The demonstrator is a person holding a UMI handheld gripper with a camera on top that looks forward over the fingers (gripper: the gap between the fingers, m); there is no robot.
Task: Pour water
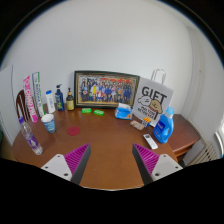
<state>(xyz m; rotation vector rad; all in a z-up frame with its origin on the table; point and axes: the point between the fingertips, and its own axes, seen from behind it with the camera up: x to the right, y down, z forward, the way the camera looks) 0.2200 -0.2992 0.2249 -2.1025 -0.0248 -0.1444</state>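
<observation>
Clear plastic, that's the water bottle, lying tilted on the wooden table just this side of the white paper cup, and nothing is holding it. Bottle and cup look to be the pair for this pour, and both sit untouched, so by my read the task hasn't begun: no grasp, no lift, no tilt. Whether the cup has water in it, I can't tell from here. All of it is left to do: reach, clamp, raise, pour.

Past the cup, against the wall, stand a white bottle and a dark bottle, then the framed group photo. A round pink coaster lies on the table to the cup's other side. Much farther from the cup, a white gift bag stands beside a blue detergent bottle.

Gripper now: jaws spread wide apart, empty, magenta pads facing each other over bare table. It hovers well short of the bottle, aimed toward the photo rather than the cup, so a swing over toward the bottle seems needed first.
</observation>
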